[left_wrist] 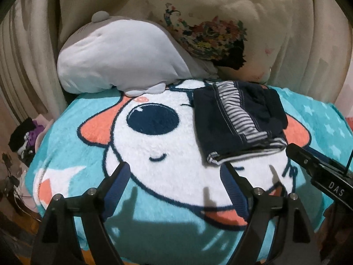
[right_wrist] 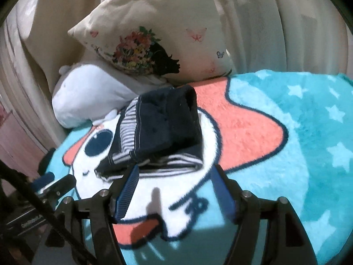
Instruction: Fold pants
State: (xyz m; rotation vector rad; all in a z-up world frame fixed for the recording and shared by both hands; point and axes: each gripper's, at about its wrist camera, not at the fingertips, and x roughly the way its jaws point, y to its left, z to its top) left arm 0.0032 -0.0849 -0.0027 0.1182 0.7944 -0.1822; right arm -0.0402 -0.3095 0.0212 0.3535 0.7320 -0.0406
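Note:
The pants [left_wrist: 239,121] are dark navy with a grey-and-white striped lining and lie folded in a compact bundle on the cartoon blanket [left_wrist: 110,114]. In the right wrist view the bundle [right_wrist: 158,132] sits just ahead of my fingers. My left gripper [left_wrist: 176,170] is open and empty, hovering over the blanket just near of the bundle and to its left. My right gripper [right_wrist: 175,170] is open and empty, its fingertips right at the bundle's near edge. The right gripper's body [left_wrist: 320,170] shows at the right of the left wrist view.
A grey-white plush toy [left_wrist: 119,59] and a floral cream pillow [left_wrist: 220,22] lie at the head of the bed behind the pants. Cream curtains [right_wrist: 286,22] hang behind. The left gripper's body [right_wrist: 53,183] shows at the left edge. Dark clutter [left_wrist: 22,137] sits beside the bed.

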